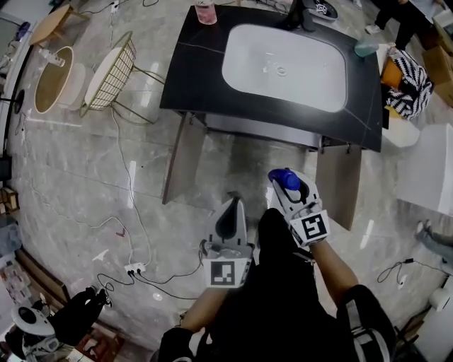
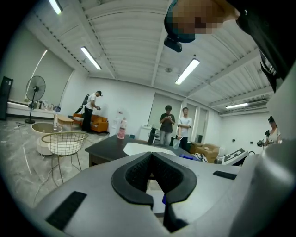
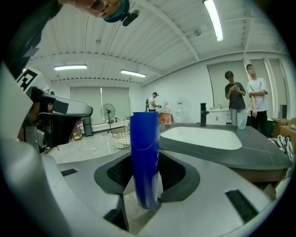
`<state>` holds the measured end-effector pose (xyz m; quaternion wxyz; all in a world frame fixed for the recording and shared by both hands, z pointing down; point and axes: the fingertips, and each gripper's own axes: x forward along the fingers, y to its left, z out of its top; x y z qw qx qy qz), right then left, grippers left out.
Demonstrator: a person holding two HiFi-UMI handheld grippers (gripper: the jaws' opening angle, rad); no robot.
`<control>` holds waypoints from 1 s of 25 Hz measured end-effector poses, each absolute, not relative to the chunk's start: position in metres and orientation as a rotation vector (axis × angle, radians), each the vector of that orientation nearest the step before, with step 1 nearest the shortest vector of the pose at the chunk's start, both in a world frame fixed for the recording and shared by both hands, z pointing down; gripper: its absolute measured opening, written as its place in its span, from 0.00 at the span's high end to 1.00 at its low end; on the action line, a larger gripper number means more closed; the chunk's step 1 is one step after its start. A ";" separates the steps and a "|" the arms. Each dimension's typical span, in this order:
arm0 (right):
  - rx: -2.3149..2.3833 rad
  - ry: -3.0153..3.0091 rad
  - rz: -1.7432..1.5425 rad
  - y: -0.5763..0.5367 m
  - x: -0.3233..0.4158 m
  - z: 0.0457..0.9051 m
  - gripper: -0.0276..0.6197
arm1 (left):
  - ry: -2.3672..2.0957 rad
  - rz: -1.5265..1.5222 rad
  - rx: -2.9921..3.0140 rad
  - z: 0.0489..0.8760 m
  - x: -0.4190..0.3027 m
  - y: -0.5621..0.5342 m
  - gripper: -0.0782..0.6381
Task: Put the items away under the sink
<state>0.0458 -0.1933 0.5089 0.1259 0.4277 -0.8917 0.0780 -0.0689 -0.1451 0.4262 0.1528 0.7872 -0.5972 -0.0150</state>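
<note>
Blue bottle between right gripper jaws

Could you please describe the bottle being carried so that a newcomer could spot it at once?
Find the black vanity counter with the white sink. Just in front of it, the person's right claw grips a slim bottle standing upright. It is solid deep blue, unlike the pink bottle on the counter's corner.
</note>
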 end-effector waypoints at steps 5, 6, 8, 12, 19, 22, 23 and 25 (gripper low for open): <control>1.236 -2.630 0.201 -0.214 0.053 0.582 0.72 | -1.708 -0.060 2.241 0.503 -0.055 -0.165 0.87; 1.237 -2.623 0.209 -0.217 0.056 0.598 0.72 | -1.711 -0.069 2.237 0.518 -0.055 -0.169 0.87; 1.240 -2.584 0.253 -0.222 0.062 0.632 0.72 | -1.717 -0.083 2.236 0.549 -0.055 -0.174 0.87; 1.257 -2.606 0.243 -0.238 0.067 0.691 0.72 | -1.719 -0.089 2.242 0.619 -0.056 -0.185 0.87; 1.266 -2.644 0.162 -0.280 0.066 0.793 0.72 | -1.790 -0.151 2.275 0.722 -0.058 -0.203 0.87; 1.270 -2.644 0.162 -0.281 0.069 0.819 0.72 | -1.782 -0.144 2.311 0.741 -0.050 -0.194 0.87; 1.276 -2.641 0.162 -0.282 0.071 0.825 0.72 | -1.778 -0.143 2.322 0.745 -0.048 -0.192 0.87; 1.292 -2.630 0.165 -0.288 0.072 0.835 0.72 | -1.770 -0.158 2.328 0.746 -0.047 -0.191 0.87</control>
